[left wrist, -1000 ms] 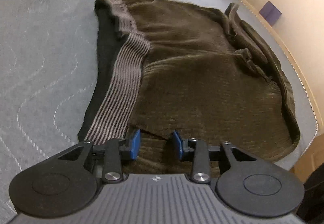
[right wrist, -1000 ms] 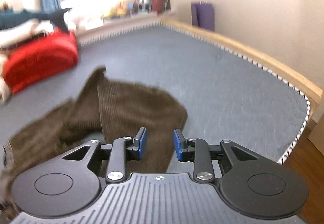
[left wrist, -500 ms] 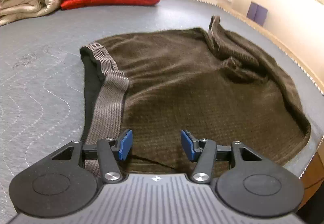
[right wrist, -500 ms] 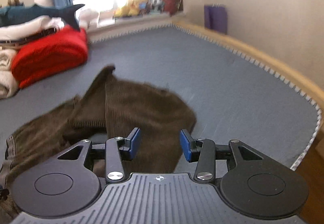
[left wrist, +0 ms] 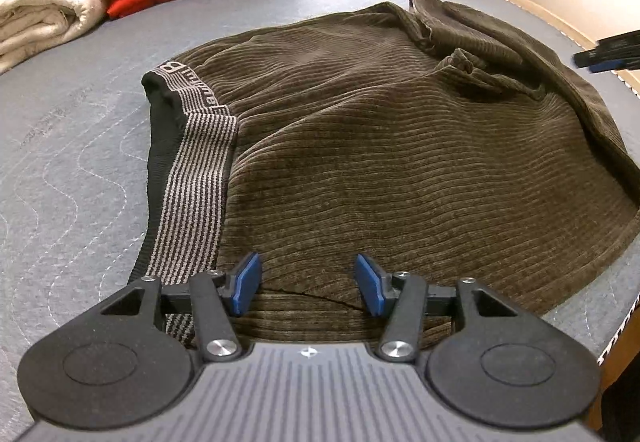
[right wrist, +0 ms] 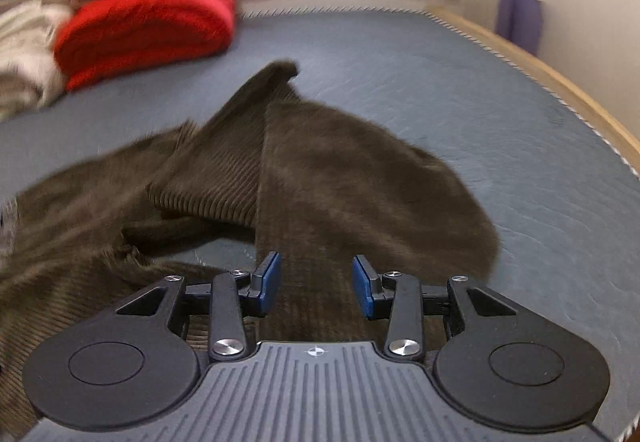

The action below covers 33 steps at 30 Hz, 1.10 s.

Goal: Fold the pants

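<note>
On grey mattress (left wrist: pixel 72 146) | brown pants (left wrist: pixel 400 162) doubled over, leg ends (right wrist: pixel 248 146) rumpled | left gripper (left wrist: pixel 307 284) & right gripper (right wrist: pixel 316 284) both agape, empty | est. first fold done, tidy + more folds left

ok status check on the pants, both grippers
Left gripper open, empty, low over the brown pants beside the striped waistband. Right gripper open, empty, over a leg. Pants part folded, legs bunched. Nothing in the way.
</note>
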Each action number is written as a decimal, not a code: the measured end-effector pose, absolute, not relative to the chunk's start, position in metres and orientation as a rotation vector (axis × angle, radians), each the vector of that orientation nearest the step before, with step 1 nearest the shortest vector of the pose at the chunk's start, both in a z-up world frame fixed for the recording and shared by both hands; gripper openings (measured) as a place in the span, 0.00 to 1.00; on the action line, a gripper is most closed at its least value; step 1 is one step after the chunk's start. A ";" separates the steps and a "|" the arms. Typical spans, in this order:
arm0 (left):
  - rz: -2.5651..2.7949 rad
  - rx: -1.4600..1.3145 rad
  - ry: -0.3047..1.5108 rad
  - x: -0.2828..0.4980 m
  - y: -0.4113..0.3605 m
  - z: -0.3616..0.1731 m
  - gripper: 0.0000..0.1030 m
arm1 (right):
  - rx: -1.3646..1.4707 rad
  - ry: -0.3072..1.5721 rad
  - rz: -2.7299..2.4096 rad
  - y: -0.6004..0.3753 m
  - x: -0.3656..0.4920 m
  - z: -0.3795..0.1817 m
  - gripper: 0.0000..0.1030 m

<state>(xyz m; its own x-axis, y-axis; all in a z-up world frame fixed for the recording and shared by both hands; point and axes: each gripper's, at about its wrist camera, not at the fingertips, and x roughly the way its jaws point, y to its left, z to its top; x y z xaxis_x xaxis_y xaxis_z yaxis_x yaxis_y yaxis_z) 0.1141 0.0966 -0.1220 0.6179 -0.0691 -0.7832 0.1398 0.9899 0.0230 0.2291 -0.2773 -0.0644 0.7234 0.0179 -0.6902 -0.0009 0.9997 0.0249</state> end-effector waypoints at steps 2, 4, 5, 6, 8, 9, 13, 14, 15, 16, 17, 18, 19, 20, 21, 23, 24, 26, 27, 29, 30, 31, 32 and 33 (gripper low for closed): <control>-0.117 0.088 0.893 0.114 0.095 -0.124 0.59 | -0.017 0.786 0.032 -0.267 0.243 -0.074 0.41; -0.112 0.090 0.887 0.113 0.094 -0.125 0.60 | -0.049 0.807 0.057 -0.258 0.256 -0.081 0.43; -0.110 0.088 0.885 0.112 0.094 -0.125 0.60 | -0.063 0.818 0.076 -0.252 0.262 -0.085 0.43; -0.109 0.086 0.884 0.112 0.094 -0.125 0.60 | -0.079 0.826 0.092 -0.248 0.266 -0.088 0.43; -0.104 0.077 0.884 0.112 0.095 -0.124 0.60 | -0.125 0.845 0.111 -0.239 0.273 -0.094 0.44; -0.103 0.077 0.883 0.112 0.095 -0.125 0.60 | -0.152 0.853 0.111 -0.236 0.276 -0.097 0.44; -0.085 0.079 0.880 0.110 0.093 -0.124 0.60 | -0.183 0.868 0.110 -0.232 0.281 -0.100 0.41; -0.077 0.075 0.880 0.109 0.093 -0.123 0.60 | -0.186 0.863 0.108 -0.234 0.279 -0.099 0.37; -0.070 0.072 0.879 0.108 0.092 -0.123 0.60 | -0.197 0.857 0.100 -0.235 0.278 -0.099 0.25; -0.066 0.070 0.879 0.108 0.092 -0.123 0.60 | -0.206 0.854 0.092 -0.238 0.276 -0.097 0.14; -0.061 0.066 0.879 0.108 0.092 -0.122 0.60 | -0.200 0.851 0.093 -0.242 0.273 -0.095 0.12; -0.058 0.064 0.880 0.108 0.092 -0.122 0.60 | -0.180 0.844 0.099 -0.247 0.270 -0.092 0.10; -0.056 0.063 0.880 0.108 0.092 -0.122 0.60 | -0.170 0.833 0.099 -0.252 0.265 -0.089 0.09; -0.056 0.063 0.881 0.107 0.092 -0.121 0.60 | -0.174 0.819 0.094 -0.256 0.260 -0.086 0.08; -0.056 0.063 0.882 0.108 0.092 -0.121 0.61 | -0.182 0.807 0.084 -0.261 0.254 -0.082 0.07; -0.055 0.061 0.885 0.108 0.093 -0.121 0.62 | -0.186 0.795 0.064 -0.275 0.241 -0.076 0.07; -0.055 0.059 0.886 0.108 0.093 -0.121 0.62 | -0.180 0.792 0.047 -0.285 0.234 -0.073 0.07; -0.053 0.059 0.887 0.108 0.093 -0.121 0.63 | -0.155 0.802 -0.006 -0.308 0.221 -0.070 0.06; -0.053 0.060 0.887 0.109 0.093 -0.121 0.63 | -0.137 0.814 -0.039 -0.323 0.213 -0.069 0.06; -0.056 0.063 0.889 0.110 0.092 -0.121 0.63 | -0.107 0.831 -0.099 -0.350 0.196 -0.066 0.05; -0.056 0.066 0.890 0.110 0.092 -0.121 0.63 | -0.102 0.846 -0.130 -0.363 0.186 -0.066 0.05; -0.055 0.066 0.890 0.110 0.091 -0.121 0.63 | -0.105 0.865 -0.154 -0.374 0.178 -0.067 0.05; -0.054 0.065 0.891 0.110 0.091 -0.121 0.63 | -0.111 0.886 -0.177 -0.383 0.169 -0.067 0.05; -0.053 0.065 0.892 0.110 0.091 -0.121 0.64 | -0.124 0.908 -0.196 -0.390 0.161 -0.068 0.05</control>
<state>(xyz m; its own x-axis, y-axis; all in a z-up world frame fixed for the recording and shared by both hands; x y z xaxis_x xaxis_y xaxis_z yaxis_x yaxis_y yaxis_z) 0.1104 0.0909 -0.1212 0.6271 -0.0195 -0.7787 0.0734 0.9967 0.0341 0.1607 -0.3901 -0.0680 0.5989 -0.2206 -0.7698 0.1164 0.9751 -0.1889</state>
